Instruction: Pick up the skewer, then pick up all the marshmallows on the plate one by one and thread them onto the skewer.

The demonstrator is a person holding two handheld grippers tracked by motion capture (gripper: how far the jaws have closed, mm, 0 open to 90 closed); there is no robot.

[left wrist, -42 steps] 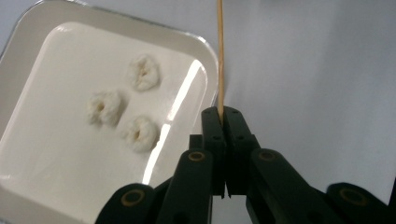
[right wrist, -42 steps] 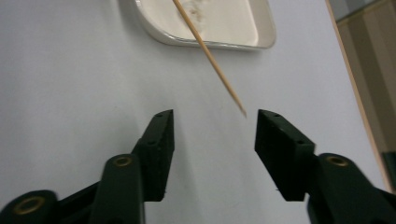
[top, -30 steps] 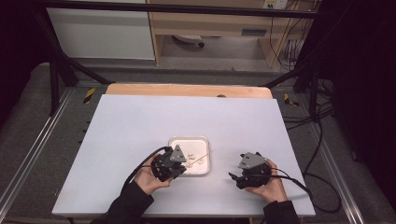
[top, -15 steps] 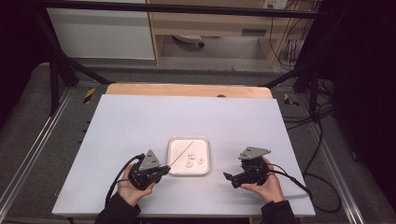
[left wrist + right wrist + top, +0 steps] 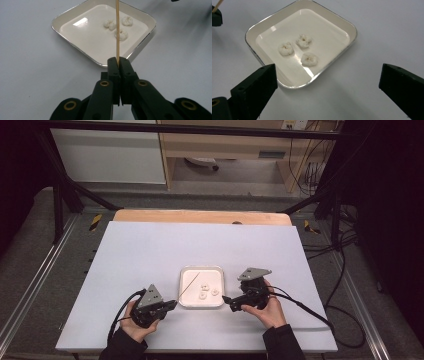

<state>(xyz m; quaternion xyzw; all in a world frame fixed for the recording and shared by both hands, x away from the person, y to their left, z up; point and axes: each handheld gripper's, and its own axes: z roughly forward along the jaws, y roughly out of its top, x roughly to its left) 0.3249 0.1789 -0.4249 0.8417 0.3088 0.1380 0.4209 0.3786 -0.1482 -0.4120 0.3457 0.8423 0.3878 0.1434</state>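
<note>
White and shallow, a square tray (image 5: 189,301) was seen resting near the front middle of a pale table (image 5: 150,250), and three small white ring-shaped pieces (image 5: 303,48) were held in it, grouped close together toward one side. In the high view, the left gripper (image 5: 172,304) was held low over the table just left of the tray, with a hand (image 5: 134,326) wrapped around its body and a cable trailing back from it. Its jaws were pressed together on a thin wooden stick (image 5: 117,32), which was pinched at its lower end; in the left gripper view the stick was seen running straight up from the jaw tips across the tray, passing in front of one of the white pieces, though whether it touched that piece could not be told. The right gripper (image 5: 227,301) was held just right of the tray by the other hand (image 5: 270,309), a grey three-cornered plate (image 5: 254,273) carried on top of it. In the right gripper view its two black jaws were seen spread wide apart, nothing being held between them, and the tray lay ahead of them, nearer the left-hand jaw. At the top left corner of that view, the tip of the other gripper and the end of the stick were caught. A wooden edge (image 5: 200,216) was visible along the far side of the table.
</note>
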